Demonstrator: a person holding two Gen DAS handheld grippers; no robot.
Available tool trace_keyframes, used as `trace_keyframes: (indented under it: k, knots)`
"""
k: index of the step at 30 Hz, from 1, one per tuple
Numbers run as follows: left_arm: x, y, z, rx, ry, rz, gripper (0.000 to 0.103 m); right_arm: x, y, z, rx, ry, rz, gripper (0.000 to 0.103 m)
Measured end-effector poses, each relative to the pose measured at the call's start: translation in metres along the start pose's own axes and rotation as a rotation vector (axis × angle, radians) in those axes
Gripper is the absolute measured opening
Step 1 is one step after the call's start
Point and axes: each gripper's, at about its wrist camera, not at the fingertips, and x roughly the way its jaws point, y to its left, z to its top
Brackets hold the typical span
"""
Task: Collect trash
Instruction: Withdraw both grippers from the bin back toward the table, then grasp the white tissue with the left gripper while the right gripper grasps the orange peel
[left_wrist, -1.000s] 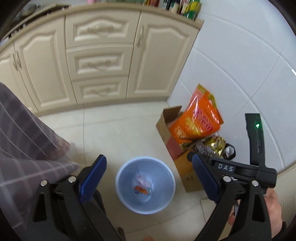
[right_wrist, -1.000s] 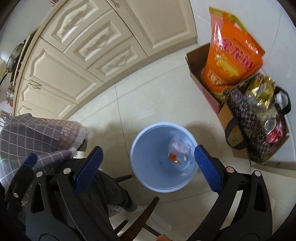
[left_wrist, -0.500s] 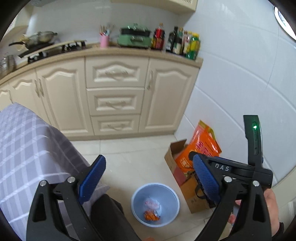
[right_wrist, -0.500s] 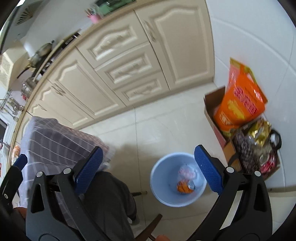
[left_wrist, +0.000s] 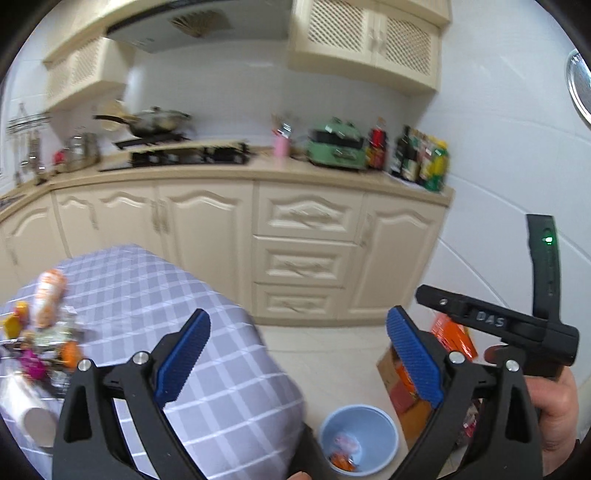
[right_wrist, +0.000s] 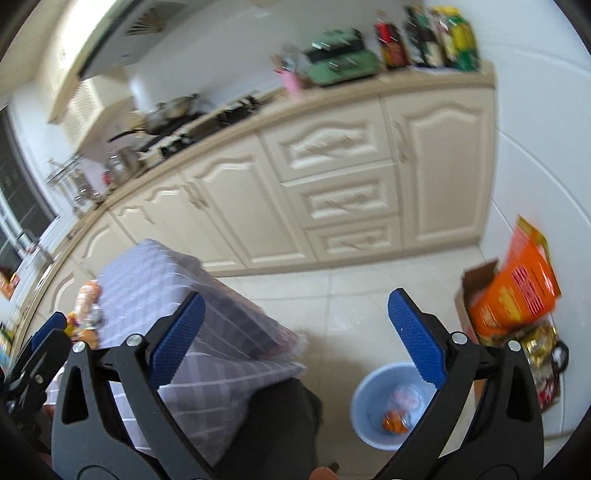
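Bin (left_wrist: 384, 424) upright, mouth up, trash (left_wrist: 343, 459) inside

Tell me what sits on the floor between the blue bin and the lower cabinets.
Nothing: in the right wrist view, bare cream floor tile runs from the blue bin to the lower cabinets. The draped table stands off to the left.

Checked table (left_wrist: 207, 295) w/ trash (left_wrist: 40, 332).
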Motion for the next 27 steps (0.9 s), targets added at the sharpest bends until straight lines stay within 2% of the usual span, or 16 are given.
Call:
trace_keyframes:
  k: [8, 15, 21, 24, 27]
  knots:
    - [-0.066, 0.062, 0.019, -0.051, -0.114, 0.152, 0.097, -0.014, 0.092, 0.015, -0.141, -0.057, 0.118, 0.097]
    - [-0.111, 0.11, 0.012, -0.082, -0.161, 0.293, 0.097, -0.016, 0.167, 0.008, -0.251, -0.069, 0.204, 0.097]
    - [-0.143, 0.161, -0.011, -0.143, -0.156, 0.416, 0.097, -0.008, 0.224, -0.015, -0.334, -0.034, 0.275, 0.097]
    - [-0.151, 0.187, -0.033, -0.173, -0.12, 0.47, 0.098, 0.002, 0.251, -0.033, -0.372, 0.0, 0.297, 0.097]
    - [-0.15, 0.212, -0.056, -0.201, -0.064, 0.48, 0.098, 0.013, 0.267, -0.046, -0.388, 0.037, 0.315, 0.097]
